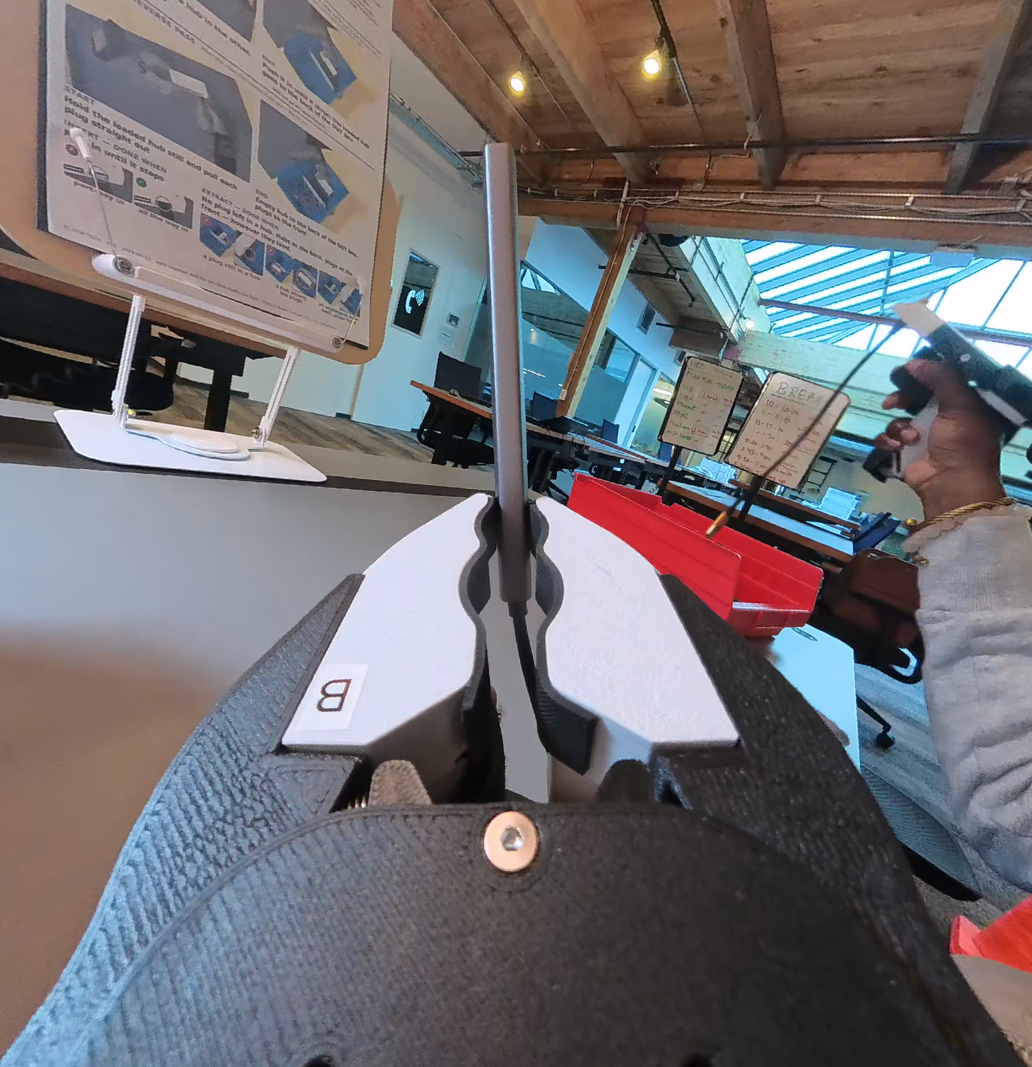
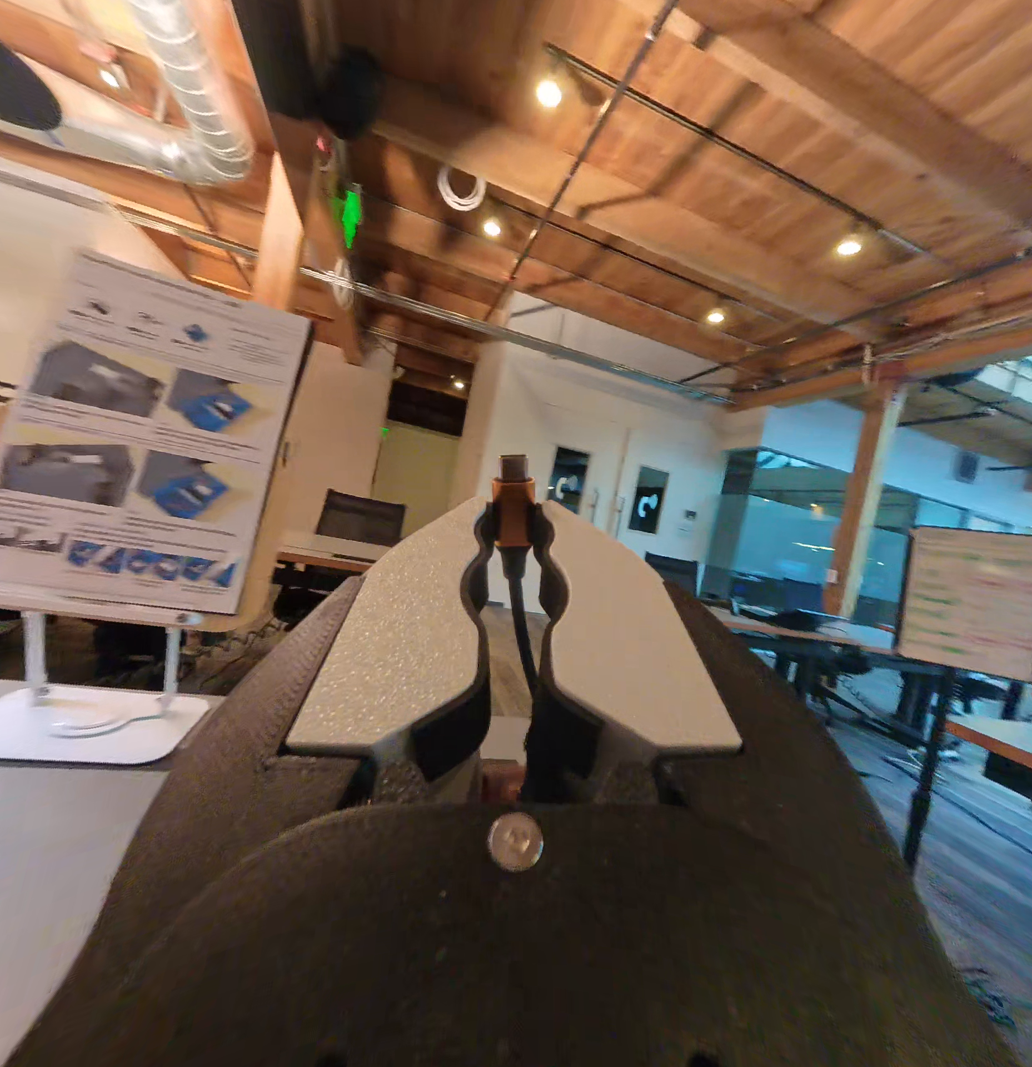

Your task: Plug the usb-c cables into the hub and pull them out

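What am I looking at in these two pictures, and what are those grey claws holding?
No robot here: a person carries a two-finger gripper in each hand, each with a camera looking along its fingers. The left gripper is shut on a slim grey hub, held upright on edge. The right gripper is shut on a USB-C cable with a copper-coloured plug, not yet inserted. The person's hand shows in the left view. On the grey table stand an instruction sheet stand and a red bin.
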A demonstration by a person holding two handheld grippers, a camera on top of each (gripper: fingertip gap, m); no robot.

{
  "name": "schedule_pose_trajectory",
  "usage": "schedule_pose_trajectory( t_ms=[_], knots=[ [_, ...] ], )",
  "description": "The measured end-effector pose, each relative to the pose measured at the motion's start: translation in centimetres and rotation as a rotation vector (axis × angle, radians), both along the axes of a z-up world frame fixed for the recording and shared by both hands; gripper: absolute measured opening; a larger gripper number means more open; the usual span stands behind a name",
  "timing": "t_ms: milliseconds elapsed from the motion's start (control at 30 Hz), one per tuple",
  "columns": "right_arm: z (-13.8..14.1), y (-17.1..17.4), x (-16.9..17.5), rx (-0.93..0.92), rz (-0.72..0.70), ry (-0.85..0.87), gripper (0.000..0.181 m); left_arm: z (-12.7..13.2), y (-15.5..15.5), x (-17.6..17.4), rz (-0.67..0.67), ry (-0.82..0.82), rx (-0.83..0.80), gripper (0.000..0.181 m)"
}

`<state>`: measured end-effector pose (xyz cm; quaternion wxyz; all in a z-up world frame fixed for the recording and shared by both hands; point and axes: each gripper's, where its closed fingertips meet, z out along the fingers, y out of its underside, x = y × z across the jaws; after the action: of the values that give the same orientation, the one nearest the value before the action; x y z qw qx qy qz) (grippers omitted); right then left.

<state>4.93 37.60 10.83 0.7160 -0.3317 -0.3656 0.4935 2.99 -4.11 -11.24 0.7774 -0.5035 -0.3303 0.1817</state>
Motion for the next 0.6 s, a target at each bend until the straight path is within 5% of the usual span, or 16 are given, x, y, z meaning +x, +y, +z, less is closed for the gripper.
schedule_pose_trajectory(
  t_ms=[200, 367, 500, 600],
  knots=[
    [-0.9, 4.8, 0.4, 0.008, -0.16, -0.031, 0.013, 0.0, -0.1, -0.1, -0.002, -0.008, 0.009, 0.01],
    [-4.0, 5.6, -1.3, 0.002, -0.14, -0.091, 0.012, -0.1, 0.0, -0.1, -0.008, -0.008, 0.007, 0.01],
    [-9.3, 5.7, -3.2, 0.187, -0.246, -0.243, 0.012, -0.1, 0.0, -0.1, -0.009, -0.007, 0.007, 0.01],
    [-17.6, 2.7, -5.7, 0.313, -0.037, -0.594, 0.012, -0.1, 0.0, -0.1, -0.011, -0.009, 0.006, 0.01]
  ],
)
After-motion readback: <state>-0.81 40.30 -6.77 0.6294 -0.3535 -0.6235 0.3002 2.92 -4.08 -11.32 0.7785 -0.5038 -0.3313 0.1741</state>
